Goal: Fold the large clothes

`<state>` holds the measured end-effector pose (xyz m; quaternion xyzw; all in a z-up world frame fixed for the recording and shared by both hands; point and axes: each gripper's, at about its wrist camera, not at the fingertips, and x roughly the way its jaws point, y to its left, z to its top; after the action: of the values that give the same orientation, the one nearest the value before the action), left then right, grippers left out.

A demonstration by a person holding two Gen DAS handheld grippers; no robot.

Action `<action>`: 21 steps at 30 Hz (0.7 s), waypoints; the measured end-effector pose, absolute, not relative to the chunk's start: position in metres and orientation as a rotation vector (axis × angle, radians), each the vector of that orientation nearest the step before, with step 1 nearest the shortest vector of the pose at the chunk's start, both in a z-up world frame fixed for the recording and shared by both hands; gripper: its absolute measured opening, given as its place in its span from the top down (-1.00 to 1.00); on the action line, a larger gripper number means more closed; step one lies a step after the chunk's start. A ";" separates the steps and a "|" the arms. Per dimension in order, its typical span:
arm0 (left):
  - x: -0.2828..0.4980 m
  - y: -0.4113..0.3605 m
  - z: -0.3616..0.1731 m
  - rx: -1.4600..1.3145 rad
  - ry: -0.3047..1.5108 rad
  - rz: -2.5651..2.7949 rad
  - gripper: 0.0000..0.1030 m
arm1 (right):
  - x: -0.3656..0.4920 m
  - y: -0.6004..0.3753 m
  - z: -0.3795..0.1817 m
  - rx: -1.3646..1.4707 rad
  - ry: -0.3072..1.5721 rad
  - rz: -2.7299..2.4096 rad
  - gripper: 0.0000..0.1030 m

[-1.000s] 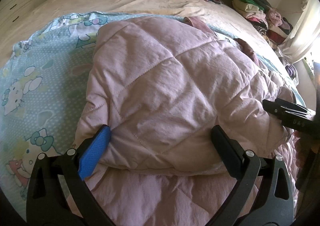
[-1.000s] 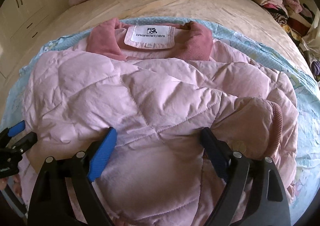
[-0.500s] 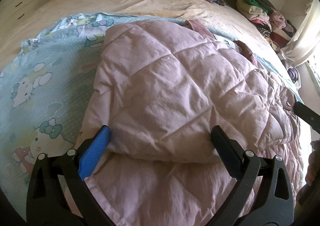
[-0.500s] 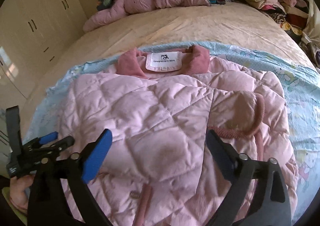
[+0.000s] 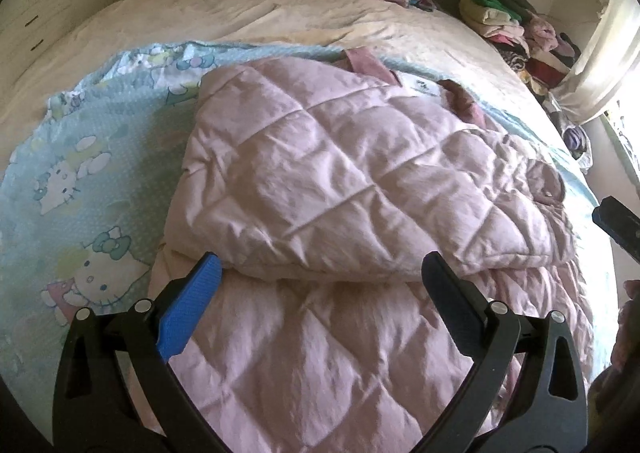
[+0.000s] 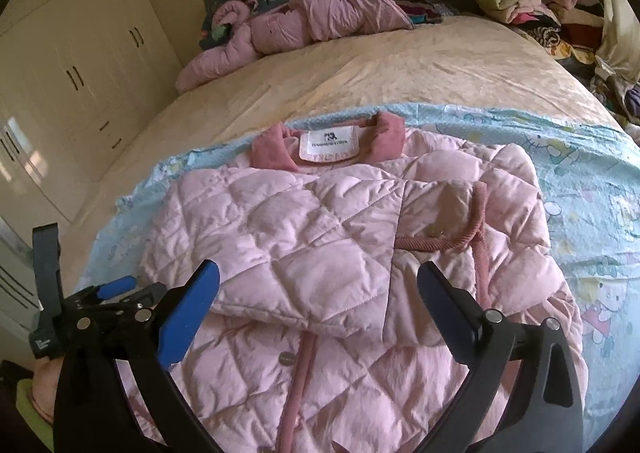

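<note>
We hold the left gripper [image 5: 320, 273] spread and the right gripper [image 6: 318, 281] opening, both empty, above the near edge of the folded pink jacket [image 6: 340, 237] on the bed [image 6: 400, 69].

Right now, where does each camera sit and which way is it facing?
Left wrist: on the left tool, angled down over the pink quilted jacket from its left; own open fingers show, and the right tool's tip at the right edge.
Right wrist: on the right tool, jaws opening and nothing between them, facing up the jacket toward its collar label; the left tool shows lower left.
Shared: jacket, cartoon sheet, clothes pile.
</note>
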<state>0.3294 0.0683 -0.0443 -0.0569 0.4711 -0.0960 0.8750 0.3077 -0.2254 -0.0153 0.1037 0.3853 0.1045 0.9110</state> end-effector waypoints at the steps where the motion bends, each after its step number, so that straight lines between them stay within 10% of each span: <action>1: 0.326 0.068 -0.041 -0.119 0.976 -0.203 -0.83 | 0.304 -0.226 -0.012 0.214 0.787 0.215 -0.91; 21: 0.254 0.058 0.023 -0.106 0.857 -0.244 -0.83 | 0.222 -0.235 0.038 0.209 0.670 0.222 -0.91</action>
<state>0.2544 0.0581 0.0232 -0.0511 0.4145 -0.1177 0.9010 0.2216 -0.2350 0.0380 0.1024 0.3275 0.1083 0.9330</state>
